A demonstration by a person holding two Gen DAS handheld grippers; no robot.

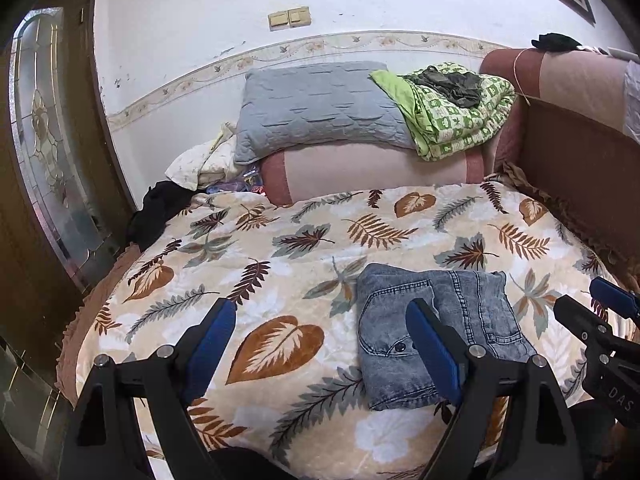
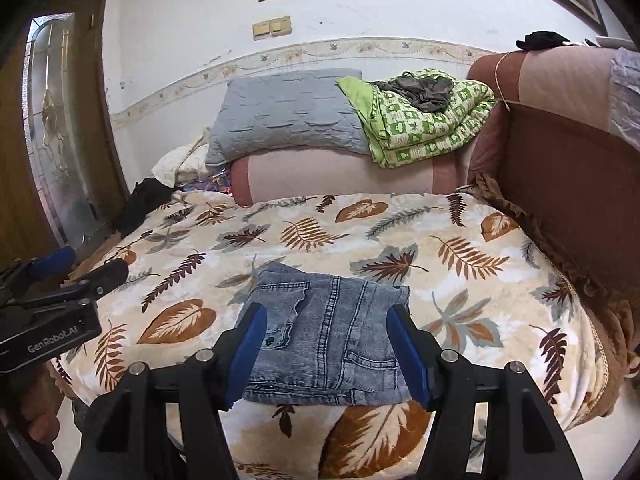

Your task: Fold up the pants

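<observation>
Light blue denim pants [image 1: 436,332] lie folded into a small rectangle on the leaf-print blanket [image 1: 280,248], near its front edge. They also show in the right wrist view [image 2: 332,332]. My left gripper [image 1: 320,320] is open and empty, held above the blanket with the pants by its right finger. My right gripper [image 2: 326,328] is open and empty, held above the folded pants with a finger on either side in view. The right gripper also shows at the right edge of the left wrist view [image 1: 592,304], and the left gripper at the left edge of the right wrist view [image 2: 80,266].
A grey pillow [image 1: 320,108] and a green patterned quilt [image 1: 452,108] lie on a pink bolster [image 1: 372,168] at the back. A brown sofa arm [image 1: 580,140] rises at the right. A glass-panelled door [image 1: 48,140] stands at the left. Dark cloth [image 1: 160,208] lies at the blanket's far left.
</observation>
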